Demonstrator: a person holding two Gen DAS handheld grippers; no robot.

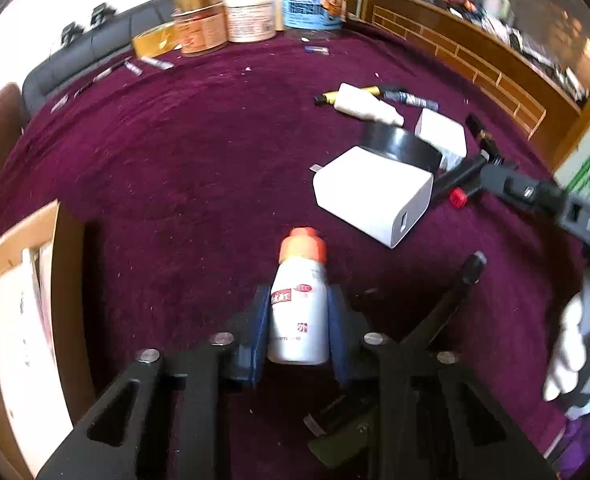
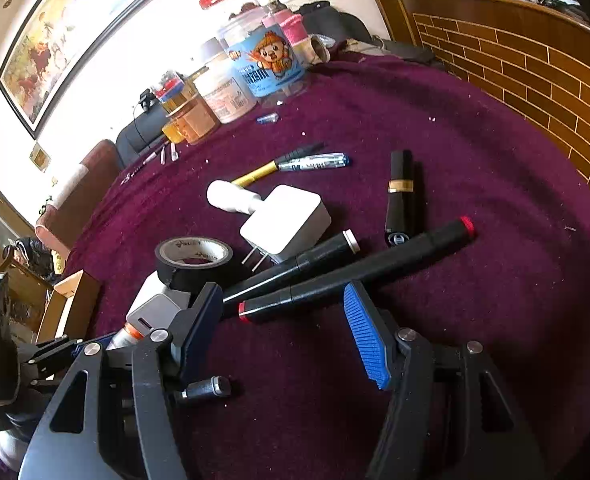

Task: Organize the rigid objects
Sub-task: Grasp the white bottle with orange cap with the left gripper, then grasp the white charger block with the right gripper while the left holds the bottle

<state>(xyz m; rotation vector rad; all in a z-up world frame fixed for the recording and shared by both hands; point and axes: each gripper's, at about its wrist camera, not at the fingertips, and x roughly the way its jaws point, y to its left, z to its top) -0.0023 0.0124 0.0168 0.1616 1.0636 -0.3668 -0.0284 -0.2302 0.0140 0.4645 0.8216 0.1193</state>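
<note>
White plastic bottle with an orange cap (image 1: 301, 300), pinched between the pads of the left gripper (image 1: 299, 332) just above the purple cloth-covered table (image 1: 175, 168).

Narrowed jaws press its smooth body on both sides below the cap; it looks light, stiff and somewhat slippery, so a mid-body hold suits it. The right gripper (image 2: 283, 328) stands half open and empty over a black marker with red ends (image 2: 355, 272).
</note>
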